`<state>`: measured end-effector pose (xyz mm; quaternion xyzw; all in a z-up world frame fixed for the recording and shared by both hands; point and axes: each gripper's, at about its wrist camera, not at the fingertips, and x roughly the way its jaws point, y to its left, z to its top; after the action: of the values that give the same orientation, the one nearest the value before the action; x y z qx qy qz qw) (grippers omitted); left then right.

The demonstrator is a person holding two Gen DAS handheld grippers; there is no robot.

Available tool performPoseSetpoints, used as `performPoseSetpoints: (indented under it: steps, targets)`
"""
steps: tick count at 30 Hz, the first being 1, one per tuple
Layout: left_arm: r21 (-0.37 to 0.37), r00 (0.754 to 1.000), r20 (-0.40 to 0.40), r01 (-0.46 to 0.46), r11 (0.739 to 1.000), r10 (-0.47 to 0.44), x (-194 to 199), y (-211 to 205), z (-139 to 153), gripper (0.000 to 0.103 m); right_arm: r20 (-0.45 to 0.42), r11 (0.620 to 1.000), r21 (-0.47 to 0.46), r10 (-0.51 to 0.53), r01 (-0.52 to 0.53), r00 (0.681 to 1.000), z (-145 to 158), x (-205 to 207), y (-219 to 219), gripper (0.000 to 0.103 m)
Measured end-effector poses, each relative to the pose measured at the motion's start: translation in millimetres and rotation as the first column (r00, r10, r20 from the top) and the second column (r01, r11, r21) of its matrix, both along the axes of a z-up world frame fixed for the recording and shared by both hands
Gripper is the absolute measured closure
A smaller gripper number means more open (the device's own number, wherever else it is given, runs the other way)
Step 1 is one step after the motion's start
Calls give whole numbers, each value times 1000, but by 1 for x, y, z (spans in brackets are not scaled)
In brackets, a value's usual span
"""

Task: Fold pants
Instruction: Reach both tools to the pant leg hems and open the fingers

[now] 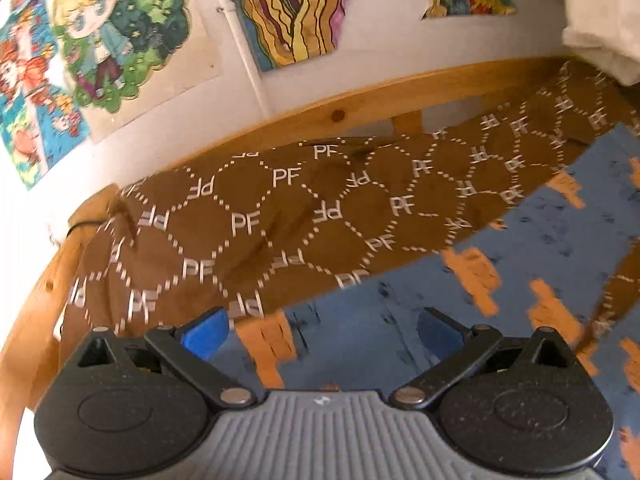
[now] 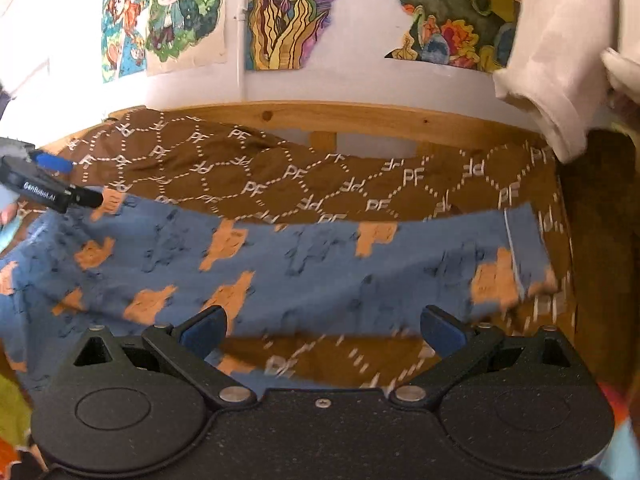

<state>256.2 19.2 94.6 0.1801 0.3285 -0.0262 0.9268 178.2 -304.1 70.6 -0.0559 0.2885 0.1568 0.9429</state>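
The pants (image 2: 304, 276) are blue with orange patches and lie spread across a brown bedspread (image 2: 280, 176) printed with white "PF" letters in dotted hexagons. In the right wrist view their far edge runs nearly straight from left to right, with brown cover showing beyond it up to the wooden bed rail (image 2: 360, 120). Their right end stops at a hemmed edge with a pale stitched line, just short of the bed's right side. Their near edge is blurred, and a strip of brown cover shows between it and the right gripper (image 2: 324, 330).

That gripper's blue-padded fingers (image 2: 204, 330) stand wide apart, with nothing between them, low over the near edge of the pants.

In the left wrist view the pants (image 1: 520, 240) fill the lower right, their edge running diagonally, and the brown bedspread (image 1: 260, 220) lies open beyond it toward the rail (image 1: 340, 112) and the left corner of the frame. The left gripper (image 1: 324, 332) hangs over the blue cloth, its fingers (image 1: 204, 334) also spread wide and empty. In the right wrist view it shows at the far left (image 2: 52, 184), at the pants' left end.

Behind the rail is a white wall with colourful drawings (image 2: 164, 16). A pale garment (image 2: 560, 72) hangs down at the upper right, above the bed's right end.
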Motion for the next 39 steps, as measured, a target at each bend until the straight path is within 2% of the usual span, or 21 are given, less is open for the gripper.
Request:
performPoseSetpoints:
  steps: [3, 8, 13, 16, 19, 21, 25, 28, 31, 34, 36, 38, 39]
  targets:
    - [16, 999, -19, 44, 999, -43, 25, 0, -9, 0, -30, 996, -52, 73, -75, 997, -2, 38, 2, 1]
    - [64, 987, -80, 143, 988, -137, 47, -3, -30, 0, -151, 976, -6, 213, -217, 965, -4, 106, 12, 1]
    - [149, 968, -139, 230, 962, -210, 55, 3, -42, 2, -191, 941, -101, 301, -324, 934, -7, 169, 26, 1]
    - [158, 966, -172, 222, 962, -195, 62, 16, -44, 13, -231, 920, -131, 335, -370, 914, -14, 201, 29, 2]
    - [124, 964, -207, 194, 973, -165, 72, 28, -45, 25, -266, 908, -120, 360, -402, 894, -19, 223, 29, 11]
    - [118, 959, -229, 197, 973, -166, 77, 34, -48, 32, -282, 897, -119, 381, -426, 881, -22, 232, 32, 19]
    - [121, 947, -250, 238, 964, -203, 77, 37, -47, 51, -316, 848, -165, 439, -504, 841, -32, 234, 37, 24]
    - [166, 942, -254, 264, 950, -218, 75, 31, -51, 62, -365, 834, -169, 443, -526, 819, -41, 236, 38, 28]
    - [236, 939, -250, 296, 926, -236, 68, 22, -59, 88, -387, 849, -132, 431, -511, 815, -45, 239, 33, 33]
    - [283, 952, -220, 272, 920, -214, 61, 16, -63, 99, -377, 857, -137, 419, -497, 826, -42, 236, 32, 53]
    - [282, 961, -195, 245, 928, -195, 57, 15, -61, 101, -353, 860, -153, 412, -487, 840, -39, 229, 33, 73]
    - [276, 970, -162, 221, 935, -181, 49, 14, -57, 102, -321, 850, -212, 406, -483, 855, -39, 217, 39, 81]
    - [281, 973, -149, 214, 935, -178, 46, 13, -56, 102, -303, 839, -244, 410, -486, 860, -39, 212, 42, 90]
